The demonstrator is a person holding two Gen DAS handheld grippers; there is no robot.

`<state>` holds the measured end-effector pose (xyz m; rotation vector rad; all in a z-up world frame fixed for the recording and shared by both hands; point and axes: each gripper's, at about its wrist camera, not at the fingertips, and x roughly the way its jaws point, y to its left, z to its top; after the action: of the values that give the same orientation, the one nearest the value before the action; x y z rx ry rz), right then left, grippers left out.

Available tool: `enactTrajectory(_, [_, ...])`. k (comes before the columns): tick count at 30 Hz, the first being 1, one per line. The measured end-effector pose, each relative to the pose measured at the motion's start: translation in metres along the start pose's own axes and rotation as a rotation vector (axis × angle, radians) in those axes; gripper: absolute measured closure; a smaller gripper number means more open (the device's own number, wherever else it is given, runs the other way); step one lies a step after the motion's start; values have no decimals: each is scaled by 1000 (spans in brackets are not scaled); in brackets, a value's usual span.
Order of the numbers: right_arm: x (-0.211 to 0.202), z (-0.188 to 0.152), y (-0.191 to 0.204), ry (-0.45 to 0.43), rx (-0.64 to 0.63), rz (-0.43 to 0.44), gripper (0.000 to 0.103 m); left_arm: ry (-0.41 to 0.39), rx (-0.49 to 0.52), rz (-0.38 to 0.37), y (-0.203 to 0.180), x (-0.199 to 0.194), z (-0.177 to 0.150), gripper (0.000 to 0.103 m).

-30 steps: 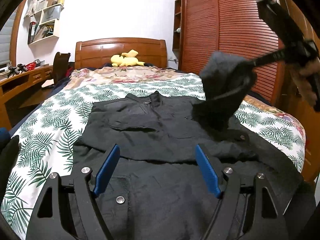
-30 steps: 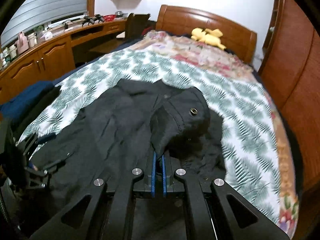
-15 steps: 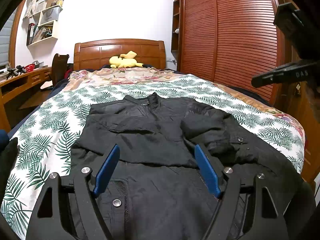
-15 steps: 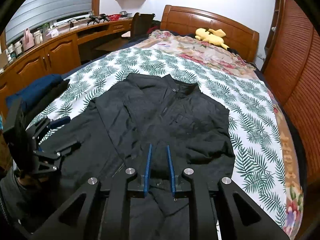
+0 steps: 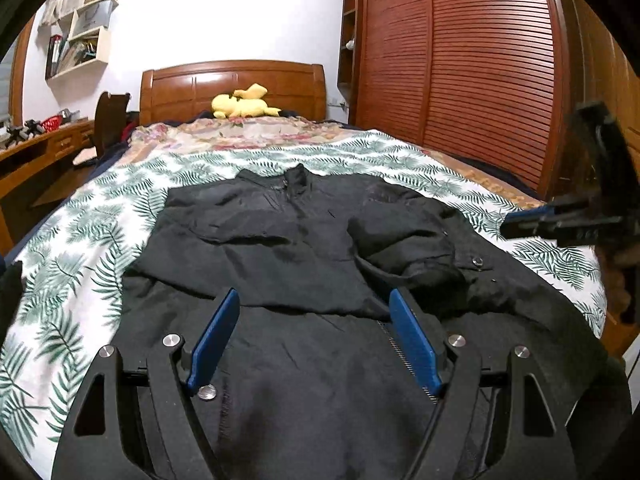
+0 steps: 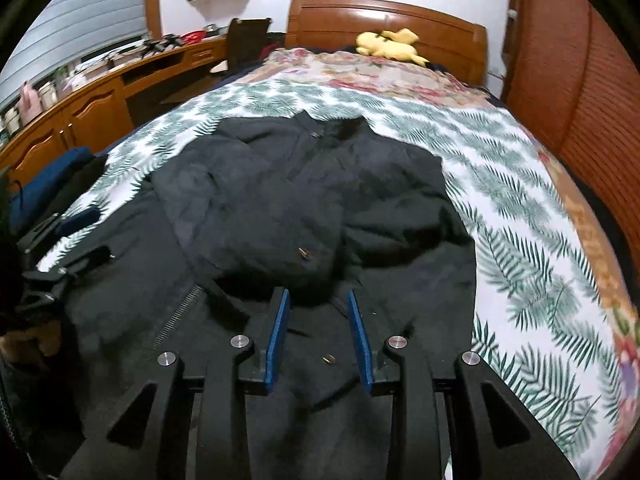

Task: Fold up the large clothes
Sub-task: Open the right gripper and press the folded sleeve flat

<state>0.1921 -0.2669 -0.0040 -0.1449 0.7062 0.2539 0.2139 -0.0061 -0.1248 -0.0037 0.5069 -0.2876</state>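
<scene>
Black jacket [image 6: 304,216] sprawls beneath both claws: right claw [image 6: 318,332] opening, nothing pinched; left claw [image 5: 312,340] spread wide, empty. Ahead, both sleeves lie folded inward; bottom half unfolded on the bed [image 6: 520,208].

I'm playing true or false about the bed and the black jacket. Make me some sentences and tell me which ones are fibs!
1. The black jacket lies on a sheet with green leaves. True.
2. A blue toy sits by the headboard. False: the soft toy there is yellow.
3. The right gripper is squeezing a sleeve. False: its jaws are opening and nothing is pinched between them.
4. The left gripper has its blue pads wide apart above the jacket. True.
5. The jacket's collar points toward the headboard. True.
6. The big wardrobe doors are white. False: the wardrobe doors are reddish-brown wood.
</scene>
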Motion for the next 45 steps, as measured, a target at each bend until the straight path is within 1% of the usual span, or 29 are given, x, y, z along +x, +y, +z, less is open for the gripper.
enactTrajectory(4, [17,-13,-12,-4,22,-28,72,4,52,36,-19,6,-2,25])
enactTrajectory(11, [47,-29,-18,-10,57,-9,72,52,38,-18,-47,23,-2,25])
enactTrajectory(14, [49,-34,-21,-19,81,10,72,73,50,-37,-65,34,2,25])
enactTrajectory(15, [48,-39,-25,-23,86,12,72,79,58,-44,-71,36,3,28])
enactTrajectory(16, [45,-40,-26,-27,85,15,72,87,68,-55,-77,40,6,35])
enactTrajectory(17, [41,-41,-28,-34,78,14,72,93,84,-65,-86,44,10,37])
enactTrajectory(19, [36,-45,-32,-48,66,3,72,93,100,-56,-96,48,16,38])
enactTrajectory(21, [31,-50,-39,-62,80,12,72,107,109,-49,-105,54,20,38])
enactTrajectory(22, [30,-53,-43,-67,94,24,72,118,102,-48,-107,57,21,39])
enactTrajectory(25, [28,-59,-50,-72,118,46,72,153,39,-55,-109,66,21,39])
enactTrajectory(29, [25,-68,-55,-65,126,65,72,174,-15,-25,-111,71,19,43])
enactTrajectory(33, [20,-77,-65,-64,143,80,72,204,-71,2,-110,72,14,44])
enactTrajectory(37, [18,-84,-64,-53,147,87,72,247,-117,22,-108,74,6,44])
enactTrajectory(39, [15,-84,-62,-55,142,82,72,266,-141,15,-106,76,3,44])
enactTrajectory(41, [12,-83,-60,-59,134,78,72,278,-165,-12,-106,79,4,44])
enactTrajectory(45, [5,-78,-53,-81,123,80,72,268,-158,-30,-111,81,11,44])
